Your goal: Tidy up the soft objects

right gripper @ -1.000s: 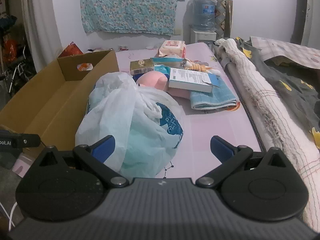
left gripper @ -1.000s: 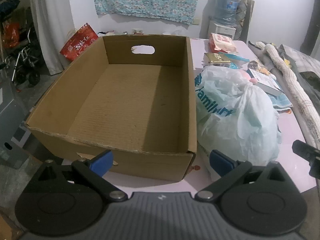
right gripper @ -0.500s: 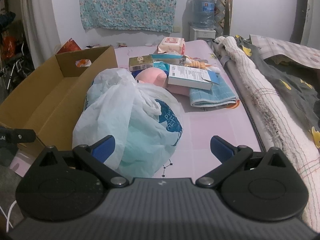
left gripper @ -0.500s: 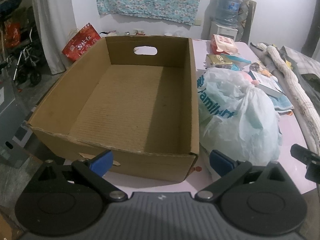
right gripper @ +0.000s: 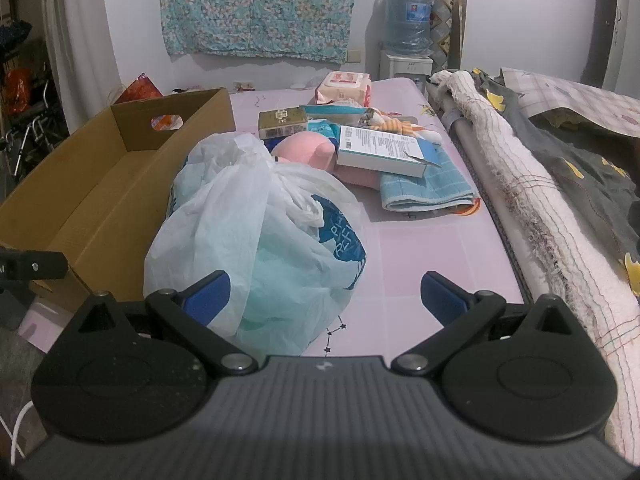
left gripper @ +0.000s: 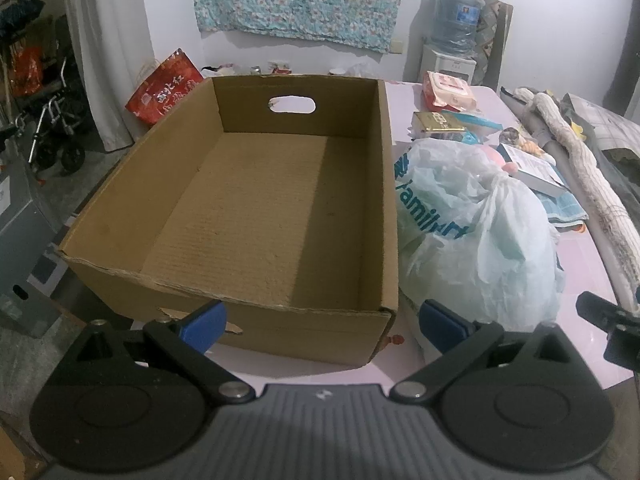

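An empty brown cardboard box (left gripper: 224, 288) stands on the pink table; it also shows in the right wrist view (right gripper: 80, 216). A stuffed white plastic bag (left gripper: 476, 240) lies against its right side, and shows in the right wrist view (right gripper: 260, 248). Behind it lie a pink plush toy (right gripper: 308, 152), a folded blue towel (right gripper: 424, 190) and a pack of wet wipes (right gripper: 344, 88). My left gripper (left gripper: 320, 322) is open and empty before the box's near wall. My right gripper (right gripper: 325, 294) is open and empty, just before the bag.
A white carton (right gripper: 380, 152) lies on the towel, a gold box (right gripper: 282, 122) behind the bag. A rolled white cloth (right gripper: 532, 208) and grey bedding (right gripper: 580, 160) run along the table's right edge. A red bag (left gripper: 164, 88) and a water dispenser (left gripper: 454, 40) stand beyond.
Both grippers have risen slightly and drawn a little closer to the box and bag. Nothing on the table has moved.
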Demonstrator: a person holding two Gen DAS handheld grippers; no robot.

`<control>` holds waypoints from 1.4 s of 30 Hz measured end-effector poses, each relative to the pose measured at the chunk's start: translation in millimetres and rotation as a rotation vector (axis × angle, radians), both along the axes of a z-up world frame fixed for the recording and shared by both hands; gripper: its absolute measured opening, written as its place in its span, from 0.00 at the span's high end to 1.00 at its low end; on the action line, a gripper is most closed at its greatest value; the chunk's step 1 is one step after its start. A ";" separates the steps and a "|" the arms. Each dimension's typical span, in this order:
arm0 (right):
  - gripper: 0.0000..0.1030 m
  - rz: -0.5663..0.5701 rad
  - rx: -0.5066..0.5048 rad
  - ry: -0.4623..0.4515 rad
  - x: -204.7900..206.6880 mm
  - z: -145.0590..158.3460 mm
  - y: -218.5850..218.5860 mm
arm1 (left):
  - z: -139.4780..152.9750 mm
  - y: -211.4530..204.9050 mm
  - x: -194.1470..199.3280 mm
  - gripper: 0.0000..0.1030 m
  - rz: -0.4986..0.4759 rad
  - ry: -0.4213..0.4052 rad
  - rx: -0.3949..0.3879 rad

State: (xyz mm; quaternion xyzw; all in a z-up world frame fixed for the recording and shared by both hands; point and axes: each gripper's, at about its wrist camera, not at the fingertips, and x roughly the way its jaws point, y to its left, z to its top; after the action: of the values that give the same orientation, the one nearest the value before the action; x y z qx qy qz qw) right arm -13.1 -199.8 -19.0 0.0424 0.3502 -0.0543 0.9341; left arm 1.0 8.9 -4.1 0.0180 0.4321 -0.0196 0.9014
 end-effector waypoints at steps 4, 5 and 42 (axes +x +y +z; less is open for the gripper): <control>0.01 0.003 0.001 -0.001 0.0 -1.3 1.1 | 1.0 1.4 -0.2 0.00 0.005 -0.002 0.000; 0.01 0.002 0.001 -0.001 0.0 -1.4 1.0 | 1.1 1.6 -0.1 0.00 0.004 -0.002 0.000; 0.01 0.034 -0.025 -0.003 7.2 2.1 10.8 | 6.3 9.3 -1.7 0.00 0.021 -0.016 0.012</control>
State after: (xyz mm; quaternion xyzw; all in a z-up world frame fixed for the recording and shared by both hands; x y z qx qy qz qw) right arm -6.0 -189.0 -16.9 0.0248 0.3489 -0.0427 0.9359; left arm -0.7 18.2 2.2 0.0192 0.4252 -0.0071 0.9049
